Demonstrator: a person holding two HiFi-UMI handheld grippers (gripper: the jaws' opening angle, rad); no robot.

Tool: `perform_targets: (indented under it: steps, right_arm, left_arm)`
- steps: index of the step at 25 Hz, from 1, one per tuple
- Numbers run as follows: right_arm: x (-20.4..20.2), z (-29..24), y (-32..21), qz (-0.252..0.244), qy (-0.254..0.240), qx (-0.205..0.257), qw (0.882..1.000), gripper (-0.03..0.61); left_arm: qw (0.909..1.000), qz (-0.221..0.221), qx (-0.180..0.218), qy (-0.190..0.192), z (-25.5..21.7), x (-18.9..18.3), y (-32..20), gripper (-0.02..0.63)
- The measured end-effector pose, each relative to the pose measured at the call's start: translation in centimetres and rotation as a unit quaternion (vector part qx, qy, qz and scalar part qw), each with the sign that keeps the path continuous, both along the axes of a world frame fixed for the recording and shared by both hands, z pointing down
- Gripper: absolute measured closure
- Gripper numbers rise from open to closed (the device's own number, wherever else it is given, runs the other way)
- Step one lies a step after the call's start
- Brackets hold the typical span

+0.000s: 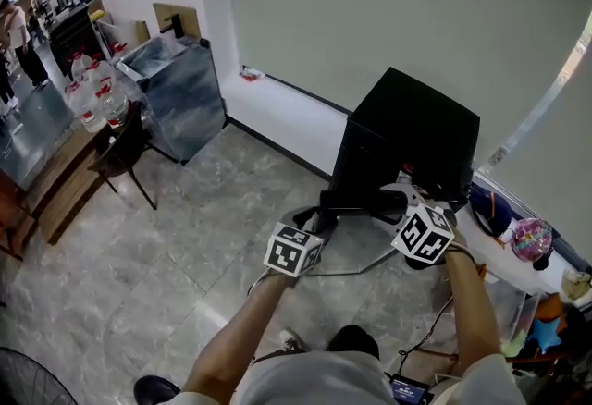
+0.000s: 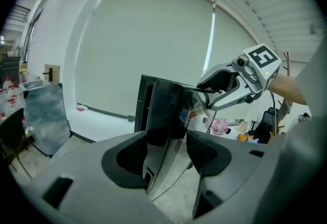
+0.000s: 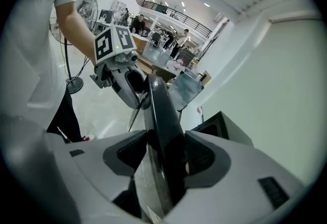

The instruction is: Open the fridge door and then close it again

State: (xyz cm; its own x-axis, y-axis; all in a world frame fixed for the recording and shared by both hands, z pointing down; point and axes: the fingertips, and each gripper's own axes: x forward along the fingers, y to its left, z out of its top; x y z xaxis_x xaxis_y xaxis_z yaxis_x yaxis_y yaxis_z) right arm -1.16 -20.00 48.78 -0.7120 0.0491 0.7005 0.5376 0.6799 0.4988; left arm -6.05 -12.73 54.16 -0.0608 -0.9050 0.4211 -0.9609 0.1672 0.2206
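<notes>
Plainly, both grippers were clamped on the fridge door (image 2: 166,115). The left gripper (image 2: 167,147) had its pads pressed on the glossy black panel from either side, the door's edge running up between them. The right gripper (image 3: 166,155) was closed on the same panel at its upper edge, so each tool showed just beyond the other's fingertips.

The door stood swung out from the black fridge (image 1: 407,130), whose open front lay past the left fingers and a little to their left. Between the door and that front there was a clear gap.

On the near side of the fingers, toward the person, the grey marbled floor (image 1: 213,237) lay wide and open. Well off to the left of the left fingers stood a plastic-wrapped cabinet (image 1: 180,93), a dark chair (image 1: 125,158) and a cluster of water bottles (image 1: 92,93). Near the right fingers, on their right, a pink ball (image 1: 530,239) sat among small clutter, so that side was the tighter one.

Beyond the fridge a pale blind (image 1: 370,6) covered the wall, and a low white ledge (image 1: 287,112) ran along its foot. A standing fan (image 1: 23,385) sat far behind the left fingers, at the person's left.
</notes>
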Motion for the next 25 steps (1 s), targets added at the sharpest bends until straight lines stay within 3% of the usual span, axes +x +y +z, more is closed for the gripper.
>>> perform_targets:
  steps: [5, 25]
  right_arm:
    - [-1.1, 0.3, -0.7, 0.029, 0.022, 0.003, 0.999, 0.351]
    - [-5.4, 0.7, -5.0, 0.091, 0.011, 0.038, 0.995, 0.351]
  left_arm:
    - [0.9996, 0.028, 0.003, 0.01, 0.2, -1.3, -1.0, 0.396]
    - [0.993, 0.118, -0.006, 0.008, 0.4, -7.1, -6.8, 0.394]
